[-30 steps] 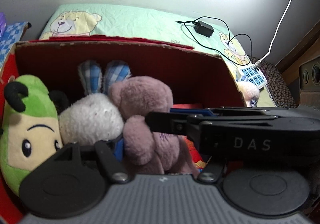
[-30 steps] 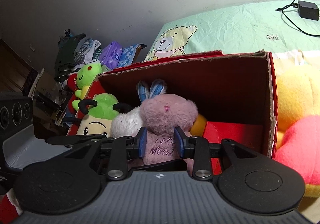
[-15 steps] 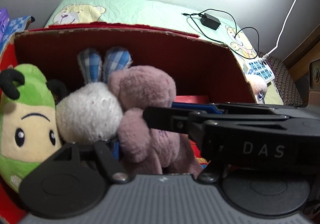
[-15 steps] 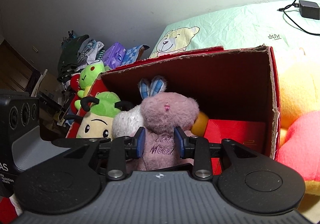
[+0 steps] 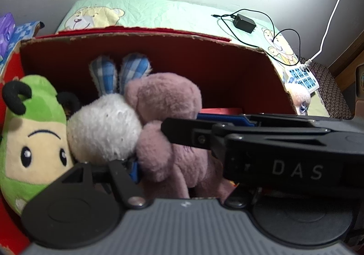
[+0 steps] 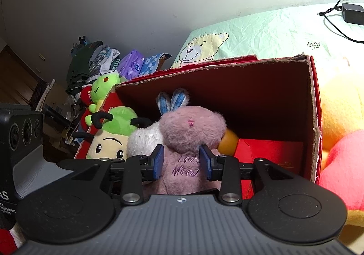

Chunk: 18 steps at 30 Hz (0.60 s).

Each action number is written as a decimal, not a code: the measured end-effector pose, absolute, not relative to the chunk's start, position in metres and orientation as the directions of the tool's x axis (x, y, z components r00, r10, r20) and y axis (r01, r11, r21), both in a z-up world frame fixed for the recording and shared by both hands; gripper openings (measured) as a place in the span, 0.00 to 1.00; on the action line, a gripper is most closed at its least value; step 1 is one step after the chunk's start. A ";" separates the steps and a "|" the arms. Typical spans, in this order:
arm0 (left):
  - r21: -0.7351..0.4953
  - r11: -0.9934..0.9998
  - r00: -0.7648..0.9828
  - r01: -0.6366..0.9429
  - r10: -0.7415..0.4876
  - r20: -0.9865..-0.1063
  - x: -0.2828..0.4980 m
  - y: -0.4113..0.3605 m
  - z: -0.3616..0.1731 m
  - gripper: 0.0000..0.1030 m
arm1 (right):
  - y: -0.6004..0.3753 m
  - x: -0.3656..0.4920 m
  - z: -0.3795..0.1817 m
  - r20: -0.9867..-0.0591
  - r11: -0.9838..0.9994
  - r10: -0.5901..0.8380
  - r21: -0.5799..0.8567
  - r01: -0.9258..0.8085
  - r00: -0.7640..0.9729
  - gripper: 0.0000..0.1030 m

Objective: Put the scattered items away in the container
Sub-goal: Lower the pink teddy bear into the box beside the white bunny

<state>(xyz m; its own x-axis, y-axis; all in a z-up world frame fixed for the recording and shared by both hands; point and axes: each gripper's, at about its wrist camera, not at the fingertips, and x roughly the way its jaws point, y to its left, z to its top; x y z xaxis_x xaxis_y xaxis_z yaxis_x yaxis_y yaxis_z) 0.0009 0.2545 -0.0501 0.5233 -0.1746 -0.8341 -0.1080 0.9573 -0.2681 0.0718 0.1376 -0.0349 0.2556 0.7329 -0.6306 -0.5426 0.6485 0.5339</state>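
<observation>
Easing its jaws apart around the mauve plush bear point(image 6: 191, 141) now seated mid-frame inside the red cardboard box point(image 6: 315, 118), the right gripper point(image 6: 182, 160) should back straight out without snagging fur, while the left gripper's point(image 5: 182, 177) jaw state cannot be told.

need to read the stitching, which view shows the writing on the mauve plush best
The right wrist view: the mauve plush faces the camera, its purple stitched lettering visible between the blue pads. In the left wrist view the plush is side-on and the other hand-held gripper crosses it.
</observation>
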 end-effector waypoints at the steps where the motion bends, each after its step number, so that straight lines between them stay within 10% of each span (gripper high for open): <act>1: -0.265 0.958 0.523 -0.112 -0.170 -0.836 0.001 0.254 -0.050 0.70 | 0.138 0.072 -0.035 -0.631 0.648 0.733 0.534 -0.542 0.255 0.37; 18: -0.245 0.962 0.515 -0.119 -0.151 -0.844 0.000 0.252 -0.051 0.70 | 0.137 0.074 -0.036 -0.618 0.625 0.751 0.551 -0.552 0.234 0.43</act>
